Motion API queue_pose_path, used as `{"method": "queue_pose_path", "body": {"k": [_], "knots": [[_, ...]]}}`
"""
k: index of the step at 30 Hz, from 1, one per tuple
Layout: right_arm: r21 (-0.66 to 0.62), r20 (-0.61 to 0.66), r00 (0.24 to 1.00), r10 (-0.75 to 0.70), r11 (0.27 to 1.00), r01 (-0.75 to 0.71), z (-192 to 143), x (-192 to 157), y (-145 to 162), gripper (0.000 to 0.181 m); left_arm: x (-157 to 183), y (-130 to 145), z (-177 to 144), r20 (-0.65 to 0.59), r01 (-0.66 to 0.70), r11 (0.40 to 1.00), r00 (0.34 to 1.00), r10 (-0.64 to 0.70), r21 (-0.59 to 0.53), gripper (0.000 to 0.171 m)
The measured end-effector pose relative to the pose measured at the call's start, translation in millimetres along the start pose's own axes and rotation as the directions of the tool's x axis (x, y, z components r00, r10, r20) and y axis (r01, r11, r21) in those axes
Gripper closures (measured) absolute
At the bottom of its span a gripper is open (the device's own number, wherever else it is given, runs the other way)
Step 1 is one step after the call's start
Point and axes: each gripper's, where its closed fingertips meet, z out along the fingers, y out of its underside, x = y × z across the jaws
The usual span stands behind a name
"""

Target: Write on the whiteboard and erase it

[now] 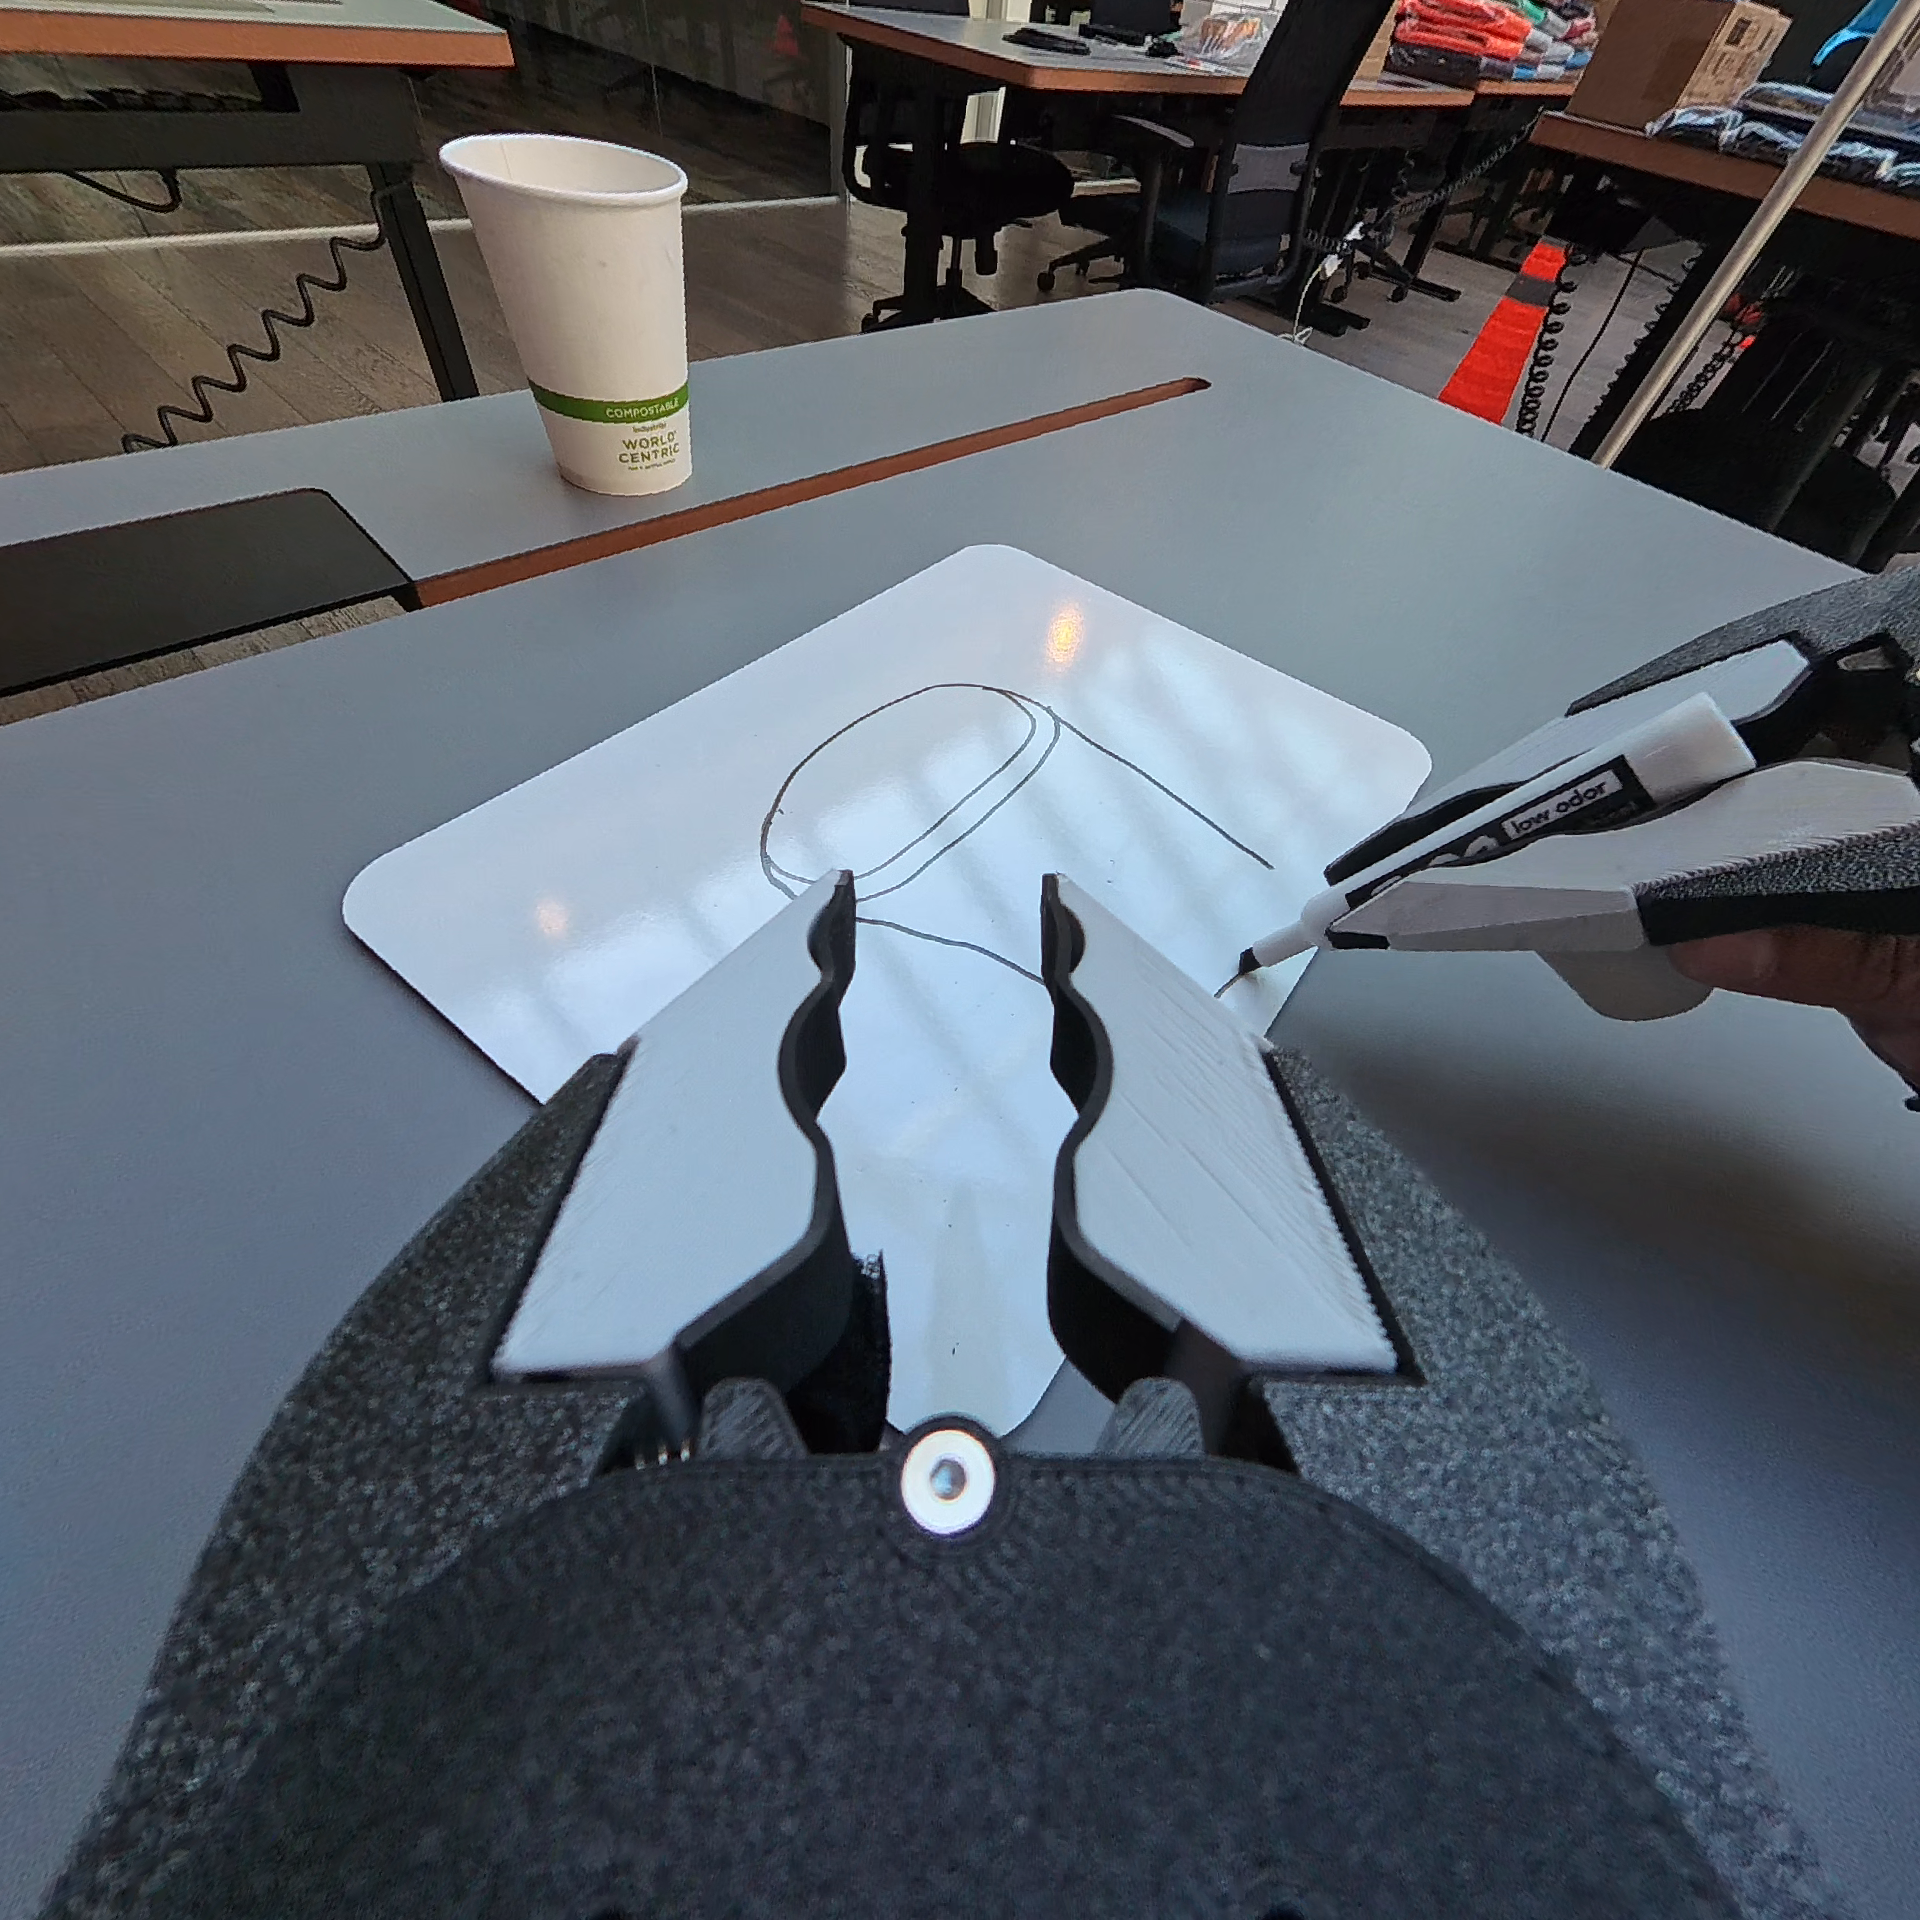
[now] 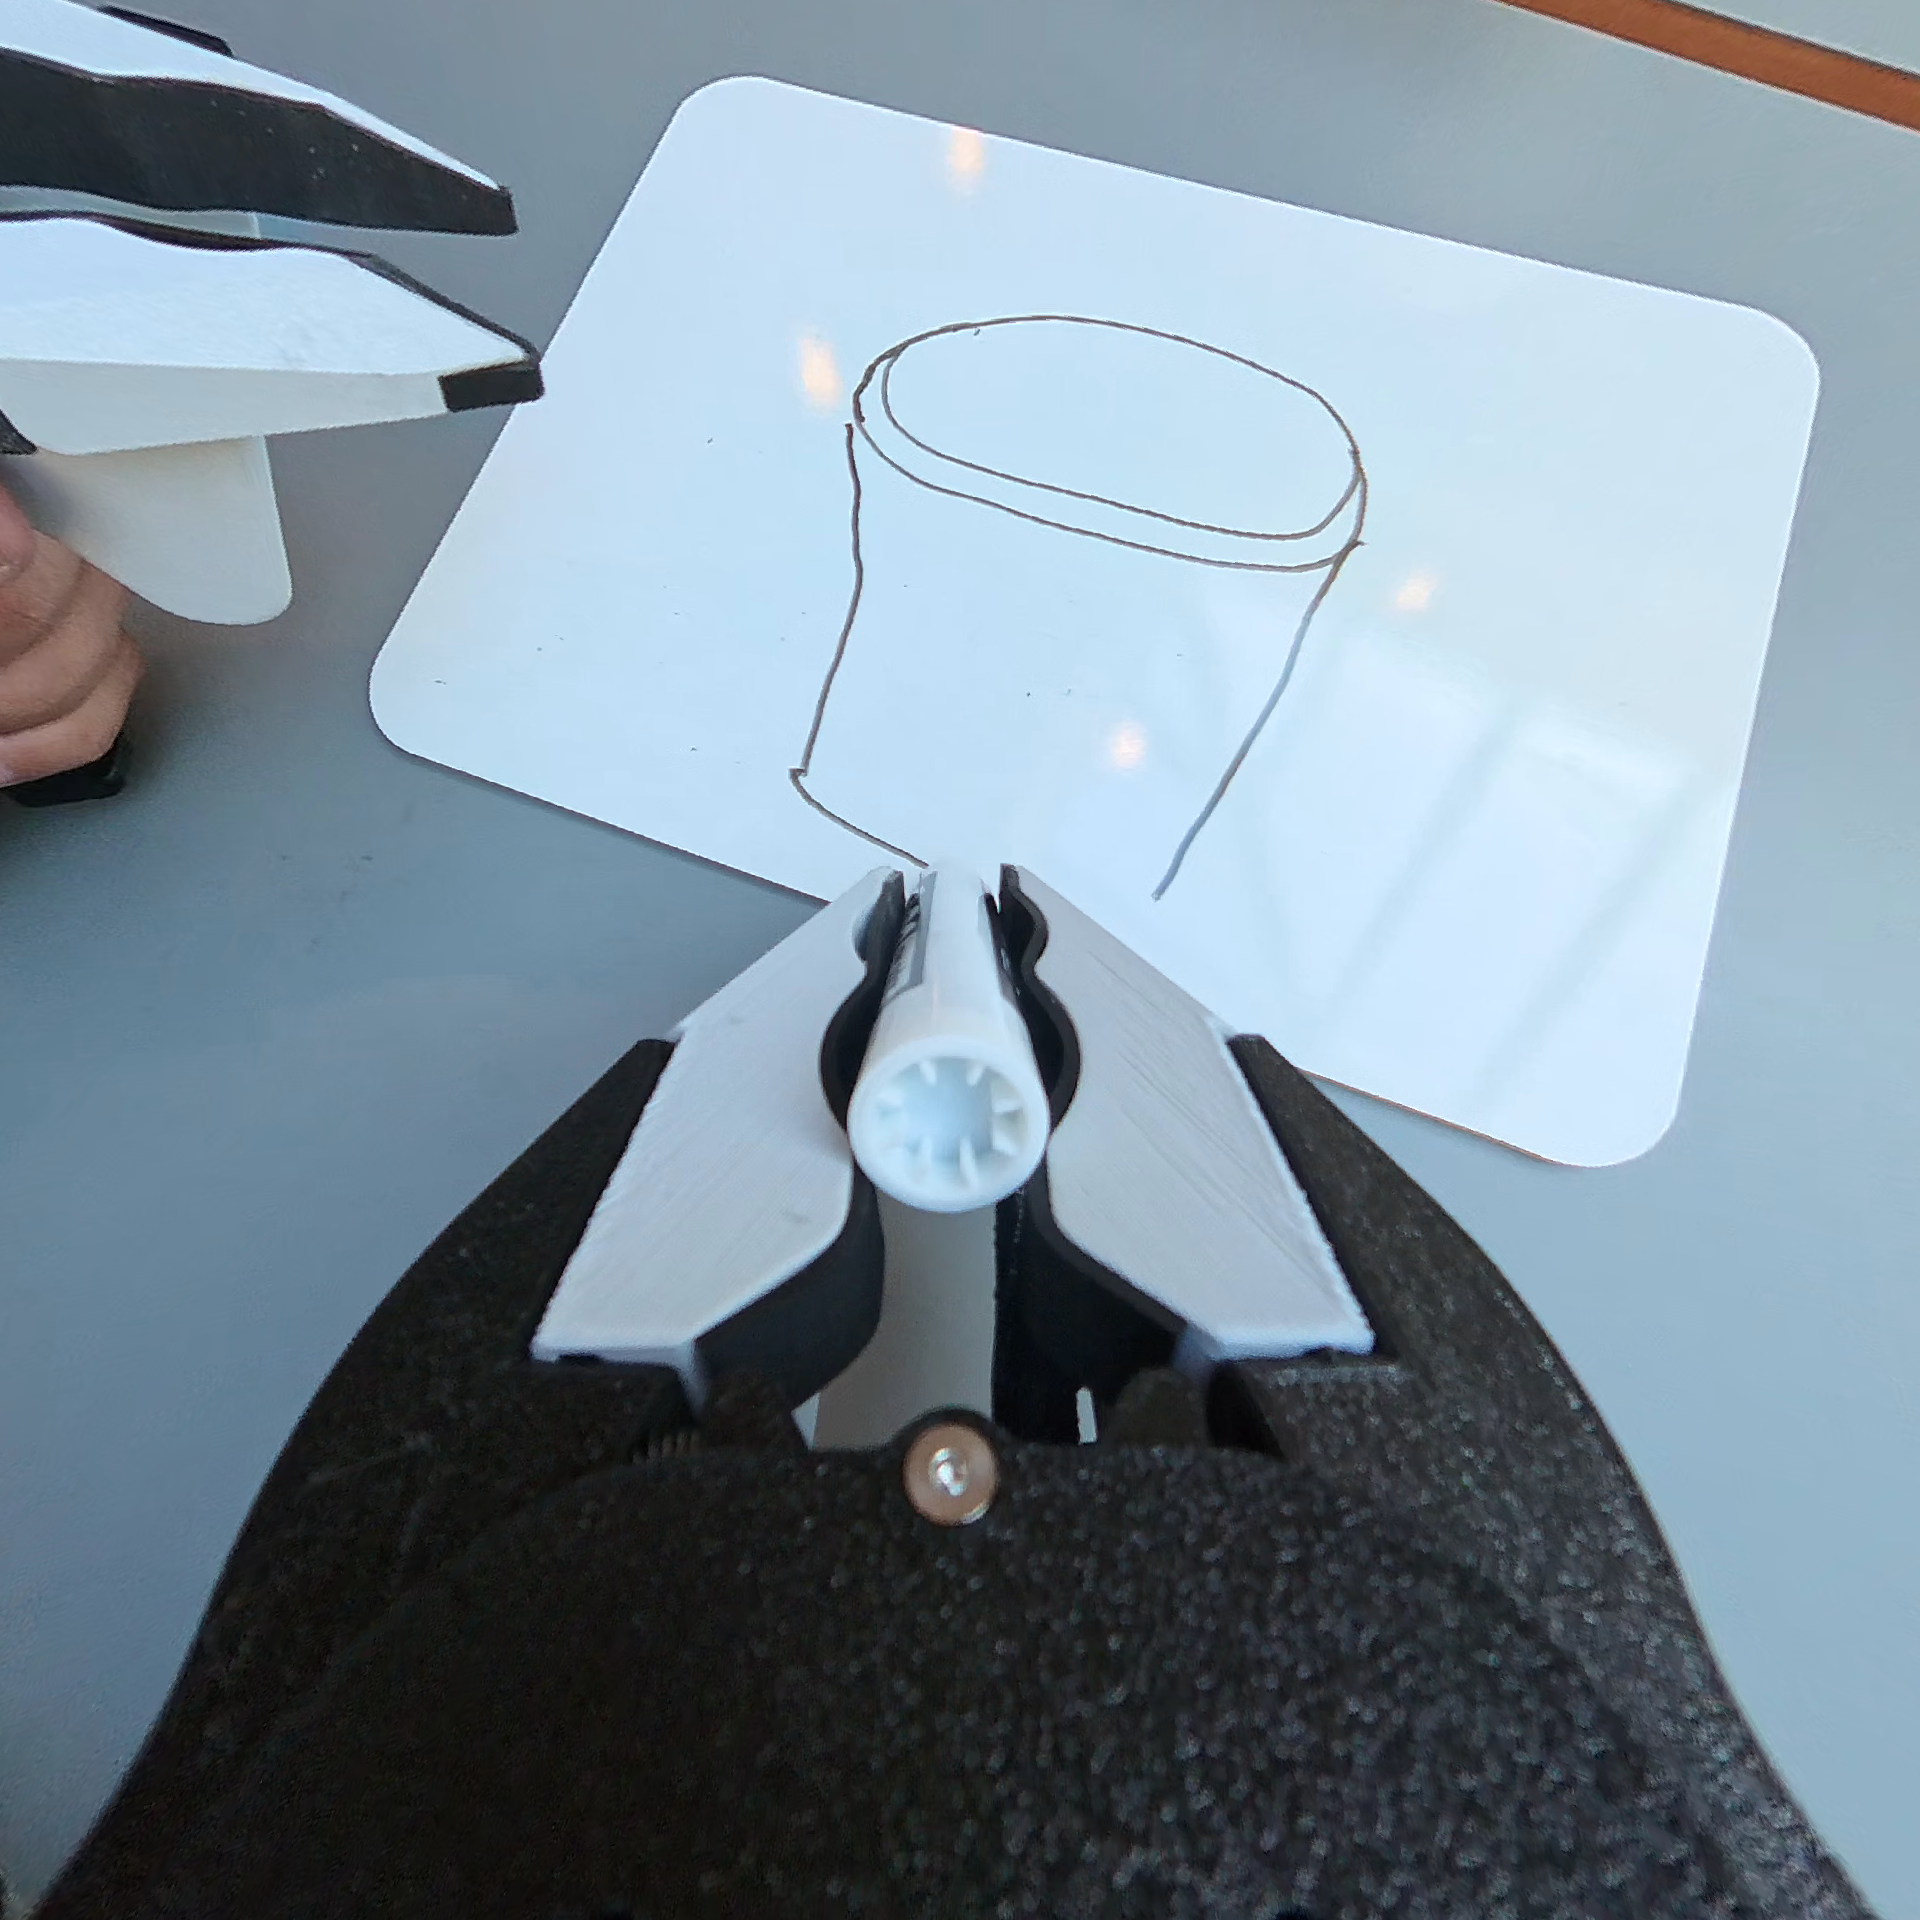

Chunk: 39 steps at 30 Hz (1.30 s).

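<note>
A white dry-erase board [image 1: 623,883] lies on the grey table [image 1: 260,935]. It bears a thin line sketch of a cup [image 2: 1091,468]. My right gripper [image 2: 948,883] is shut on a white marker [image 2: 945,1039], and the marker tip rests on the board's near edge at the end of a line. In the left wrist view the right gripper [image 1: 1345,904] comes in from the right with the marker [image 1: 1558,800]. My left gripper [image 1: 948,894] is open and empty, low over the board's near corner. It also shows in the right wrist view [image 2: 520,301].
A white paper cup with a green band [image 1: 592,312] stands at the table's far left, beyond a long slot [image 1: 831,478]. A black pad [image 1: 187,582] lies at the left edge. Office chairs and desks stand behind. A hand [image 2: 52,665] holds the left gripper.
</note>
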Motion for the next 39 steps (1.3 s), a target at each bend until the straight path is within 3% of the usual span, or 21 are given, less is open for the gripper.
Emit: {"method": "queue_pose_path", "body": {"k": [33, 37, 39], "knots": [[-0.052, -0.07, 0.998, -0.008, 0.999, 0.005, -4, 55, -3, 0.163, -1, 5, 1, -0.003, 0.02, 1.0, 1.0, -0.02, -0.019, 0.136], [0.065, -0.071, 0.997, 0.029, 0.998, -0.024, -22, 78, -17, 0.163, 3, 6, -6, -0.03, 0.048, 0.998, 0.998, -0.049, -0.035, 0.135], [0.203, 0.033, 0.995, 0.092, 0.974, -0.097, -35, 92, -32, 0.163, 7, 18, -19, -0.045, 0.1, 0.992, 0.994, -0.103, -0.074, 0.135]]}}
